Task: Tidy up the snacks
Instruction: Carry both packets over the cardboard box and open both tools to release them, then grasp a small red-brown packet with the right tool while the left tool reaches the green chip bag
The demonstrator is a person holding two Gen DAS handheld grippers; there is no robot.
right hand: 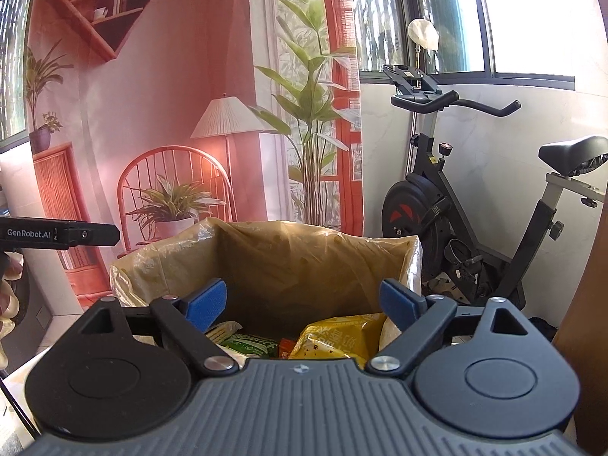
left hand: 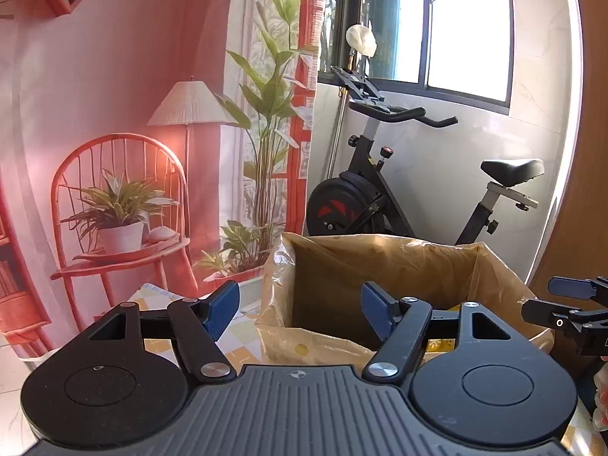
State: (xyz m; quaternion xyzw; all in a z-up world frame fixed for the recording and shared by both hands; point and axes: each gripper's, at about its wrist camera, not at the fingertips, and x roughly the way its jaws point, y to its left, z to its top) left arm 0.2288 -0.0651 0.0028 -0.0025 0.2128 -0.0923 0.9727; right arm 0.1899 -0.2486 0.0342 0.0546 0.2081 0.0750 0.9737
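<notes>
A cardboard box lined with a yellowish plastic bag (left hand: pixel 380 266) (right hand: pixel 288 258) stands straight ahead in both wrist views. Inside it lie snack packs: a yellow pack (right hand: pixel 334 338), a green pack (right hand: pixel 249 344) and a small red one (right hand: pixel 285 347). My left gripper (left hand: pixel 300 309) stands open over the box's near left rim, nothing between its blue pads. My right gripper (right hand: pixel 304 304) is open above the box's near edge, over the snacks, holding nothing. The right gripper's fingertips (left hand: pixel 570 300) show at the right edge of the left view. The left gripper's body (right hand: pixel 60 233) reaches in from the left of the right view.
A printed backdrop (left hand: pixel 114 114) with a red chair, lamp and plants hangs behind the box. A black exercise bike (left hand: pixel 399 174) (right hand: pixel 467 205) stands by the window at the right. A checked tablecloth (left hand: pixel 159 292) shows left of the box. A wooden panel (right hand: pixel 585 323) borders the right.
</notes>
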